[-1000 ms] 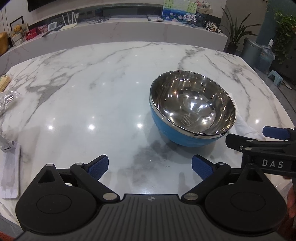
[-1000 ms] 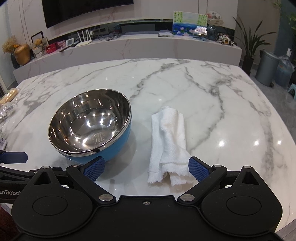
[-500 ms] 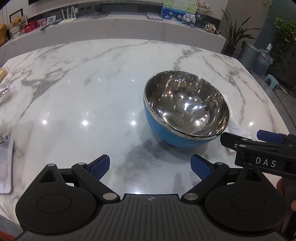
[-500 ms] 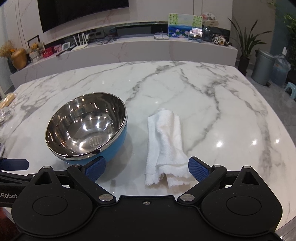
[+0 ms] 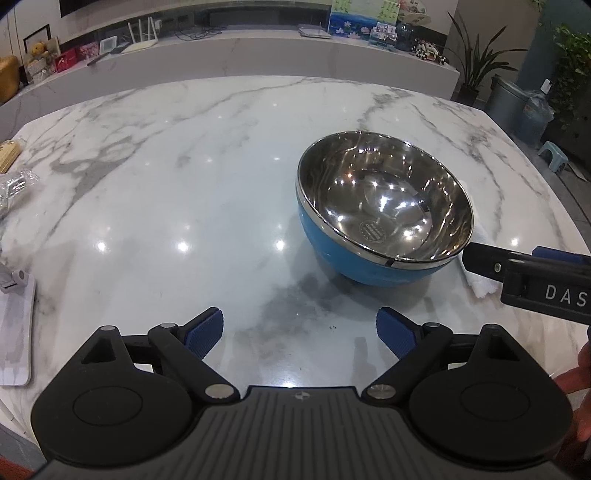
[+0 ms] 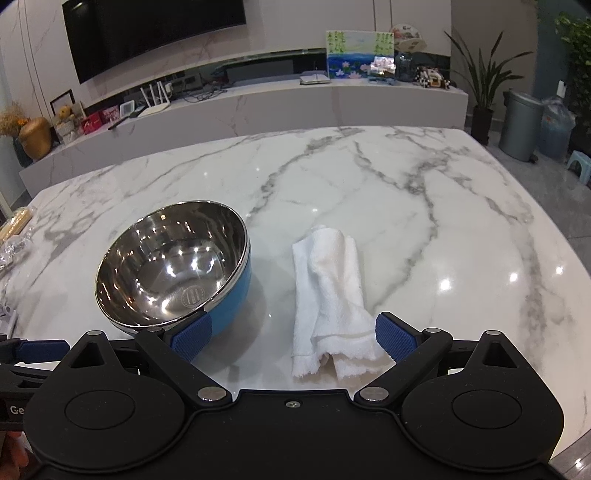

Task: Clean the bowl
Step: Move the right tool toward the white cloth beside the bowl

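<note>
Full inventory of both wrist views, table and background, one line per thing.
Steel bowl with blue outer shell: 1, silver inside, blue outside, upright on the table, left of the cloth.
Folded white cloth: 1, white, on the table right of the bowl, near end between the right tool's fingers.
Marble table: 1, white with grey veins.
Clear plastic wrapper: 1, table's left edge.
Black television: 1, back wall.
White router: 1, back shelf.
Pond painting: 1, blue and green, back shelf.
Grey bin: 1, floor, right.
Potted plant: 1, green, beside the bin.
Left tool: 1, black with blue pads, open, empty.
Right tool: 1, same colours, open.
</note>
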`<state>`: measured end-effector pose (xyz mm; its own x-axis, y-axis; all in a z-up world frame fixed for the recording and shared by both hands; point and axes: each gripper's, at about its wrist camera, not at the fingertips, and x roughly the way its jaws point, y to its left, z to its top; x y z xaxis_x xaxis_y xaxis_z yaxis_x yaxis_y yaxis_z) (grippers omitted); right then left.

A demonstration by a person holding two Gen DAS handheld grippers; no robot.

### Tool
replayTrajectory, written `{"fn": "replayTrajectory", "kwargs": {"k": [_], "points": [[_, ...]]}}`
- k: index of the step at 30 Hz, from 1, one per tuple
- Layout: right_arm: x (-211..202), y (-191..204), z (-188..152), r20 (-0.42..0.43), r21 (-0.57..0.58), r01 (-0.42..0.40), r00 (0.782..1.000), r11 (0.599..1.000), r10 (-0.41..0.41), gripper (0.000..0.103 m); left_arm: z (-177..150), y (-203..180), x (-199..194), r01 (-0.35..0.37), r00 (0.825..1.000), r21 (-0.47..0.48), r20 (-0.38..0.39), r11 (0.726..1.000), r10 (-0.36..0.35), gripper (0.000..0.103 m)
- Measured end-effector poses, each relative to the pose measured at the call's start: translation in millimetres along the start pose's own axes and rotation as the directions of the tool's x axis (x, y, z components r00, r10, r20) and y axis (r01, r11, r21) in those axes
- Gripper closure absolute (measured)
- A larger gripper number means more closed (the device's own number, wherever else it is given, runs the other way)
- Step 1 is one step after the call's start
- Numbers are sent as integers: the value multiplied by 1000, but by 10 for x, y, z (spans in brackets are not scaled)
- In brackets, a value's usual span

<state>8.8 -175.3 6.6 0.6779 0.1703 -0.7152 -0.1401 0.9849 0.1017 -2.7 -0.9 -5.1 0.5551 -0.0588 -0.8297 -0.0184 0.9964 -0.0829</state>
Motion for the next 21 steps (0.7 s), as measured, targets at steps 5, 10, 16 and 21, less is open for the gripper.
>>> {"fn": "replayTrajectory", "kwargs": {"k": [5, 10, 16, 21], "points": [[3, 16, -2, -2, -16, 5, 1000, 1000, -5, 10, 26, 9, -9, 0, 1000, 9, -6, 1000, 0, 14], [9, 29, -5, -6, -24, 1, 1000, 1000, -1, 10, 28, 54, -24, -7, 1000, -31, 4, 999, 7, 14], [10, 17, 0, -6, -12, 6, 1000, 1000, -6, 11, 32, 74, -18, 2, 1000, -30, 0, 1000, -2, 14], [6, 26, -8, -4, -19, 11, 1000, 1000, -11, 11, 38, 78, -30, -8, 1000, -25, 8, 1000, 8, 14]]}}
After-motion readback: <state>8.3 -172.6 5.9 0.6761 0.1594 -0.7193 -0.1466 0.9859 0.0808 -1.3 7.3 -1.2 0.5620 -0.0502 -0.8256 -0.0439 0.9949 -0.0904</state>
